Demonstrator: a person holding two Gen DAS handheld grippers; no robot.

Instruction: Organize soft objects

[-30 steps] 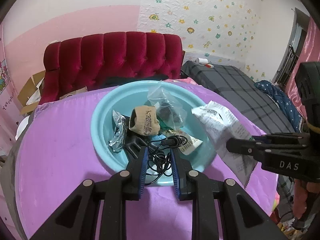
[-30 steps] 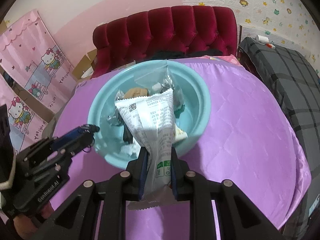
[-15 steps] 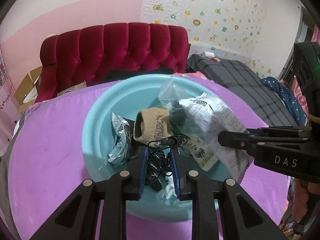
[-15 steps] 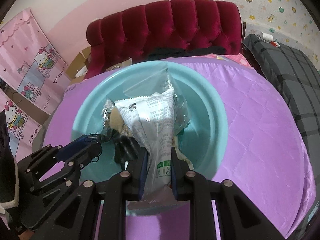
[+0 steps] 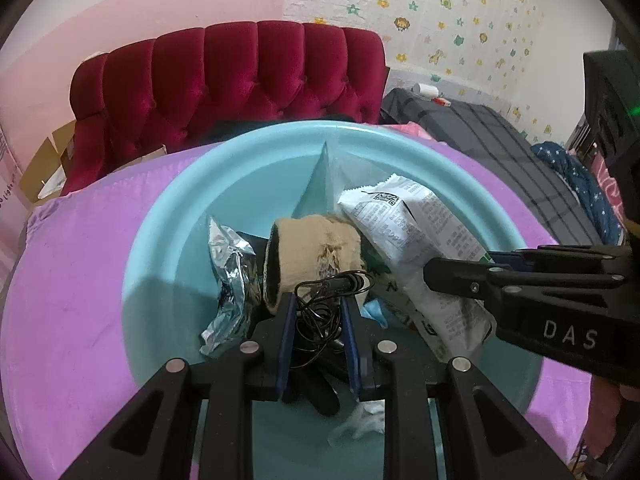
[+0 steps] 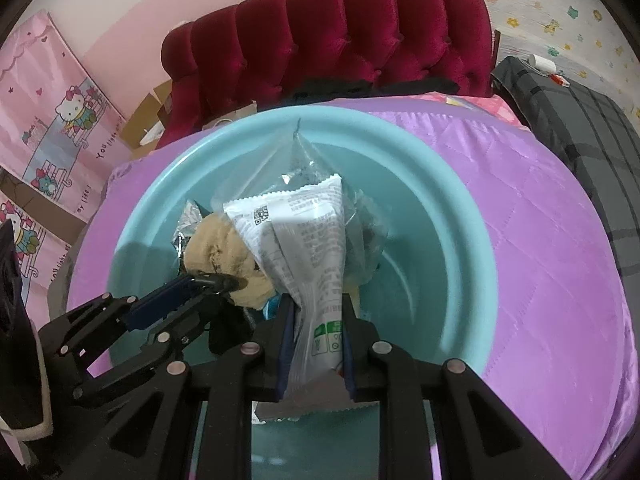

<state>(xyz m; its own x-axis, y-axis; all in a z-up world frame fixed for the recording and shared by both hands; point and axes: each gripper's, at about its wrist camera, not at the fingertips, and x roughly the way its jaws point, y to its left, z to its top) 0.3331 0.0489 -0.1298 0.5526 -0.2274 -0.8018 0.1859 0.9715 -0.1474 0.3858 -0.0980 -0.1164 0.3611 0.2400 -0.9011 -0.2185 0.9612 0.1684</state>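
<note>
**Both grippers hold their loads over the blue basin**

At the far left of the left wrist view a cardboard box (image 5: pixel 44 168) sits beside the red tufted headboard (image 5: pixel 232 80). A purple quilted cover (image 5: pixel 72 300) spreads over the surface that carries the light blue basin (image 5: pixel 180 208).

Inside the basin, going from left to right, lie a crumpled silver foil wrapper (image 5: pixel 228 276), a tan sock (image 5: pixel 312 256) rolled on itself, a clear plastic bag (image 5: pixel 340 176) standing up behind it, and the white snack packet (image 5: pixel 404 232). A scrap of white plastic (image 5: pixel 356 424) lies on the basin floor near the camera.

The left gripper (image 5: pixel 316 328) is over the near side of the basin, its blue-padded fingers clenched on a tangled black cable (image 5: pixel 320 312), whose plug end lies across the tops of the fingers, just in front of the sock.

The right gripper (image 6: pixel 316 340) has its fingers clamped on the lower end of the snack packet, which rises upright between them over the basin, its top edge against the clear bag. In the right wrist view the left gripper's tips sit touching or just beside the sock; which, I cannot tell.

To the far right a dark plaid blanket (image 6: pixel 592 128) covers a bed.
</note>
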